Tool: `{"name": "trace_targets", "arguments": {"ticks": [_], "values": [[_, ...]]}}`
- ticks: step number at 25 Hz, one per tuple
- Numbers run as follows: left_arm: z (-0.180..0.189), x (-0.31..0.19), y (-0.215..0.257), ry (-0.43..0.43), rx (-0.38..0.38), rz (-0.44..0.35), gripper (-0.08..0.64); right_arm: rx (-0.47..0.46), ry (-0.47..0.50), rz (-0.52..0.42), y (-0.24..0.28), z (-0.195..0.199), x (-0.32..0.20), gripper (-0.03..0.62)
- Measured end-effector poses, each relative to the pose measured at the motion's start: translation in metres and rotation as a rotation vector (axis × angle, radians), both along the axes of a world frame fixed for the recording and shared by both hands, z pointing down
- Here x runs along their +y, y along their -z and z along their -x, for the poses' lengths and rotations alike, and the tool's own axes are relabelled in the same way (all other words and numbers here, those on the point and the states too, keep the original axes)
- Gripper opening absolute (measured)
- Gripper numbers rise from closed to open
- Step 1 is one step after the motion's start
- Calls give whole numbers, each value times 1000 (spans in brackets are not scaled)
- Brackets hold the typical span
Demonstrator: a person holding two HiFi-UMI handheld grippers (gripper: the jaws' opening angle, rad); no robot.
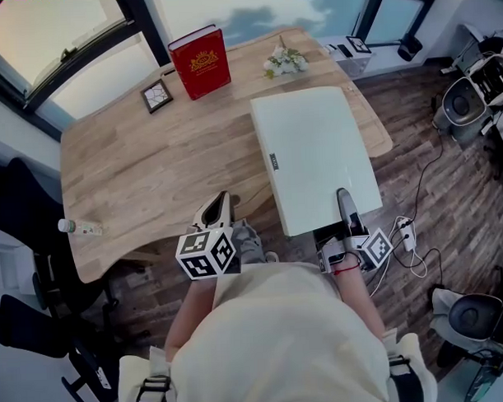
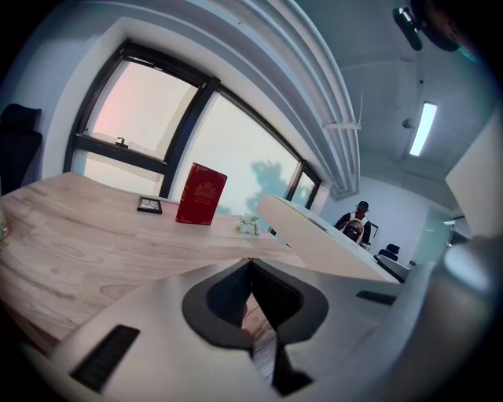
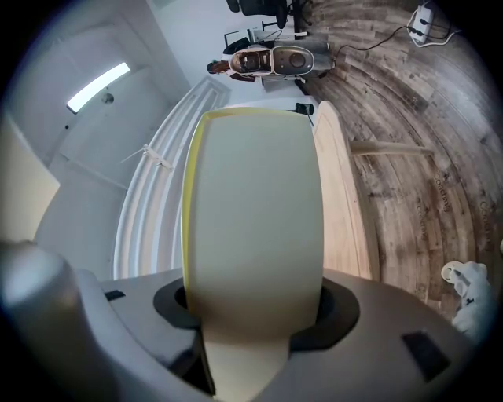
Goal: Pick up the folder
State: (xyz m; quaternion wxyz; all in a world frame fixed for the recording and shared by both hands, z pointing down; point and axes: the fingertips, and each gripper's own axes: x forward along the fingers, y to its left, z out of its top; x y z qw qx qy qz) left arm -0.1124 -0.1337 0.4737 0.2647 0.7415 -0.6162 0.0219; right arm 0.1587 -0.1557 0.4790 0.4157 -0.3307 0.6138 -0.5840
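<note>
The white folder (image 1: 316,152) hangs tilted over the right part of the wooden table (image 1: 143,175), its near edge raised. My right gripper (image 1: 344,206) is shut on the middle of that near edge. In the right gripper view the folder (image 3: 255,220) fills the space between the jaws and runs away from the camera. My left gripper (image 1: 215,212) sits at the table's near edge, left of the folder, shut with nothing in it. From the left gripper (image 2: 251,275) the folder (image 2: 330,235) shows as a slanted white slab on the right.
A red book (image 1: 200,63), a small picture frame (image 1: 156,95) and a little bunch of flowers (image 1: 284,61) stand at the table's far side. A water bottle (image 1: 79,228) lies at its left near edge. Black chairs stand left; a power strip (image 1: 405,232) and cables lie right.
</note>
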Motion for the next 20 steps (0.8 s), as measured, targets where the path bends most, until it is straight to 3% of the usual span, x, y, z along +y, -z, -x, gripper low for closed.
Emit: {"name": "trace_targets", "arguments": {"ticks": [20], "values": [[5,-6,-3,1,-9,12,20,-11,-2,20,-9,2,-5,284]]}}
